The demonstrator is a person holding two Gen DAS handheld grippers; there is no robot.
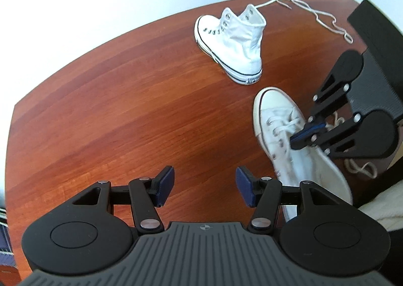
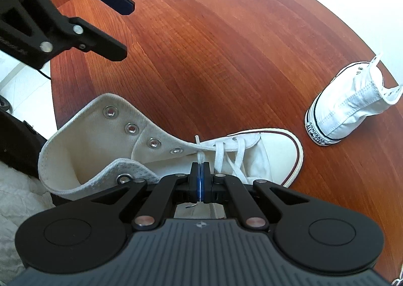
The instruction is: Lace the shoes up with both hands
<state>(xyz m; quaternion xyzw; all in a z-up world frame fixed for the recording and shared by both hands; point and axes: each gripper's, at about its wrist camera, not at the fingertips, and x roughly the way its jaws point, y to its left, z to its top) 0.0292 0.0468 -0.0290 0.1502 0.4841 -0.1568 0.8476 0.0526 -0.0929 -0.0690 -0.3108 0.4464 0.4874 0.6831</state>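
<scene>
A cream high-top sneaker (image 1: pixel 289 132) (image 2: pixel 272 152) lies at the near edge of the round wooden table (image 1: pixel 126 109), laced through its lower eyelets only. My right gripper (image 2: pixel 200 167) (image 1: pixel 298 138) is shut on a strand of its white lace (image 2: pixel 200 157), just above the tongue. The upper eyelets (image 2: pixel 131 128) are bare. My left gripper (image 1: pixel 205 186) (image 2: pixel 123 31) hovers open and holds nothing, above the table to the left of this shoe. A second white high-top (image 1: pixel 231 39) (image 2: pixel 347 109) stands farther off, unlaced, with a loose lace (image 1: pixel 317 16) trailing behind it.
A dark chair back (image 1: pixel 377 41) rises at the table's right side. White fabric (image 2: pixel 15 200) lies beside the near shoe's collar. Beyond the table's rim, pale floor (image 2: pixel 15 79) shows.
</scene>
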